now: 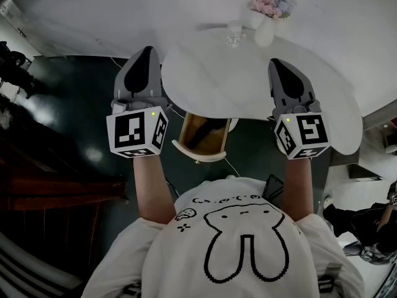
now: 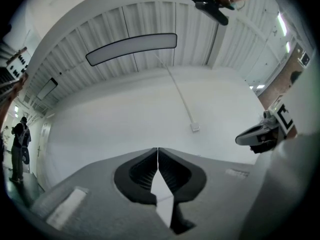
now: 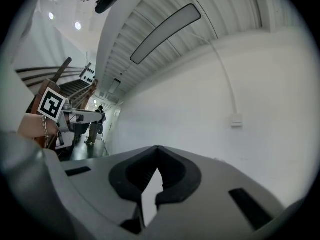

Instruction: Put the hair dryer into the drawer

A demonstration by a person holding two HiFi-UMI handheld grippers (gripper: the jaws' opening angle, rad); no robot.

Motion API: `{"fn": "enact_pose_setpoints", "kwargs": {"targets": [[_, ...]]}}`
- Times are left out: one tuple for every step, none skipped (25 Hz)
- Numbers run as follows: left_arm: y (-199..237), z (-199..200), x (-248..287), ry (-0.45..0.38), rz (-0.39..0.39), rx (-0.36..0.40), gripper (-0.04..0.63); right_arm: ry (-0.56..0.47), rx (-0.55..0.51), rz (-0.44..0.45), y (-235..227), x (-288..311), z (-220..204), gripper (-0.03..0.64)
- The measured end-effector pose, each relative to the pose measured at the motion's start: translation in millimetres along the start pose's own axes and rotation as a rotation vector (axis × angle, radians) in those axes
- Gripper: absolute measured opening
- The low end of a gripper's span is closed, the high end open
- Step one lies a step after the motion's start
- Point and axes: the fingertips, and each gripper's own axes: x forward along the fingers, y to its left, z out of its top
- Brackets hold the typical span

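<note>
An open drawer (image 1: pixel 178 145) with a pale rim and a brown inside sticks out from under the white round table (image 1: pixel 248 85), just in front of my chest. A dark long thing (image 1: pixel 208 129) lies inside it; it looks like the hair dryer, but I cannot tell for sure. My left gripper (image 1: pixel 144 52) is raised at the table's left edge, shut and empty (image 2: pixel 158 149). My right gripper (image 1: pixel 276 63) hovers over the table's right part, also shut with nothing in it (image 3: pixel 157 148). Both point out at a white wall.
At the table's far side stand a white vase with pink and blue flowers (image 1: pixel 268 16) and a small glass (image 1: pixel 234 32). A thin cable (image 1: pixel 231 164) hangs below the drawer. The floor is dark; a wooden stair rail (image 1: pixel 37 185) runs at left.
</note>
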Motion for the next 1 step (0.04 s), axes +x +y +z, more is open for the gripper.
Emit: {"fn": "enact_pose_setpoints", "kwargs": {"targets": [[-1.4,2.5,-0.4,-0.011,-0.006,-0.005,0.018,-0.003,0.002,-0.002,-1.0,-0.9,0.6,-0.002]]}}
